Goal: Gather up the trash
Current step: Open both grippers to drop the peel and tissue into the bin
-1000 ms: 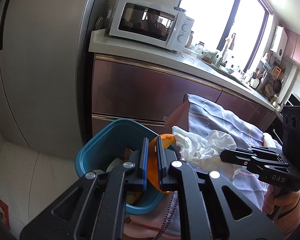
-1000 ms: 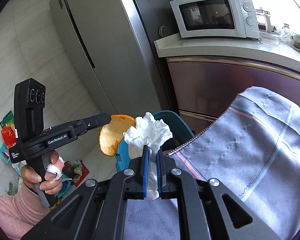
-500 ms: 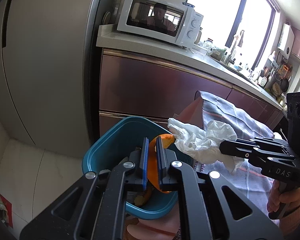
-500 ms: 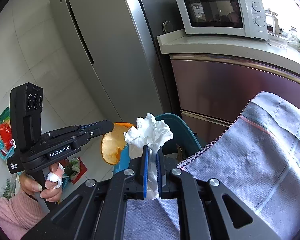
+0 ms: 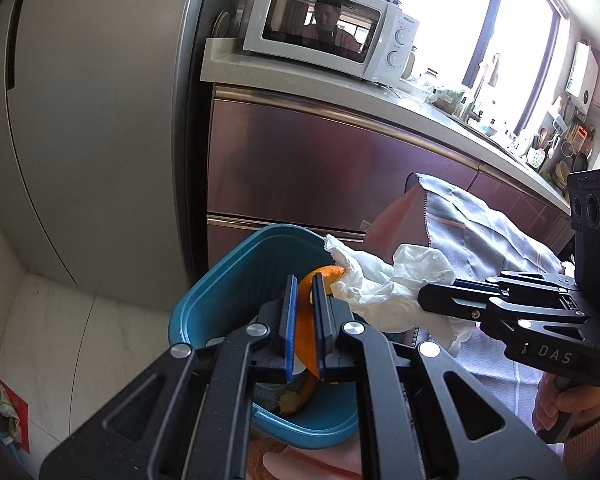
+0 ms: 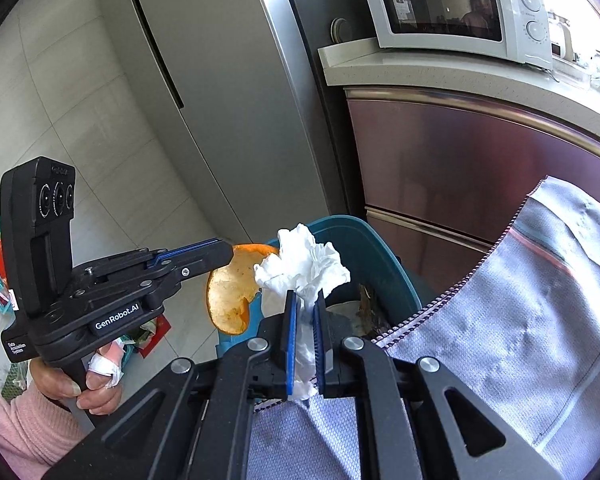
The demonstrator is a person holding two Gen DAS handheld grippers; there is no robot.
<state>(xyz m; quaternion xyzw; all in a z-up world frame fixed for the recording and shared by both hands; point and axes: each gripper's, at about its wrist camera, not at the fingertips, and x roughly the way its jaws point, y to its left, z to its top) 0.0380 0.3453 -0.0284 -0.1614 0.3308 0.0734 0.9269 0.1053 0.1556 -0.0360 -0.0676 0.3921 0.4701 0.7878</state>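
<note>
Orange peel [image 5: 306,300] and white tissue [image 6: 300,264], each clamped in tongs, above teal bin [image 5: 236,280].

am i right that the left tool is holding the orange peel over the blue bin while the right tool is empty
Not quite. The right tool isn't empty: it is shut on a crumpled white tissue, as the right wrist view shows. The rest holds: the left tool holds the orange peel over the blue bin.

Curved orange peel piece [image 5: 306,344] – bright rind one side, pale pith w/ brownish spots the other – hangs over the open teal plastic bin [image 5: 236,280]. Crumpled white paper tissue [image 6: 300,264] sits just beside the peel, touching its top edge, above the bin's rim. Bin already holds scraps.
</note>
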